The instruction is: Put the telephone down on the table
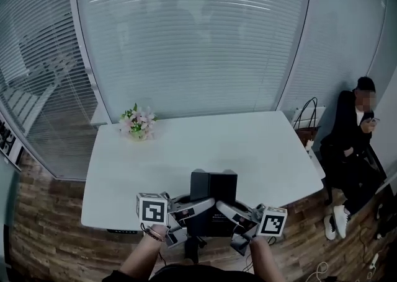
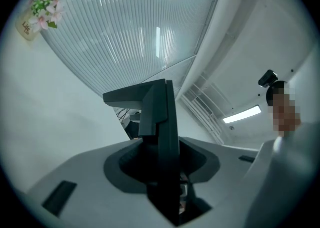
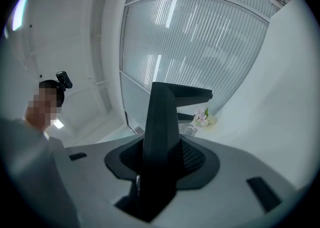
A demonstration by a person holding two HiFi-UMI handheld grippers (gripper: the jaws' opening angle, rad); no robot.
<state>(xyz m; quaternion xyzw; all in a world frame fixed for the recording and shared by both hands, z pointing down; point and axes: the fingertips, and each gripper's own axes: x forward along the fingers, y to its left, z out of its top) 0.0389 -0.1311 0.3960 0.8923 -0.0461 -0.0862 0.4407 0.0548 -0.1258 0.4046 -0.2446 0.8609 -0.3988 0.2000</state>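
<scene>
Phone [image 1: 214, 186], clamped between left gripper [image 1: 200, 204] and right gripper [image 1: 228, 209], seemingly hangs over table's [image 1: 186, 150] near edge.

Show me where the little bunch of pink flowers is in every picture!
Head view: the small bunch of pink flowers sits at the far left corner of the white table.
Left gripper view: top left corner.
Right gripper view: just right of the middle, looking tiny.
Shared landmark: the black angular telephone, bottom centre in the head view, centre in both gripper views.
</scene>
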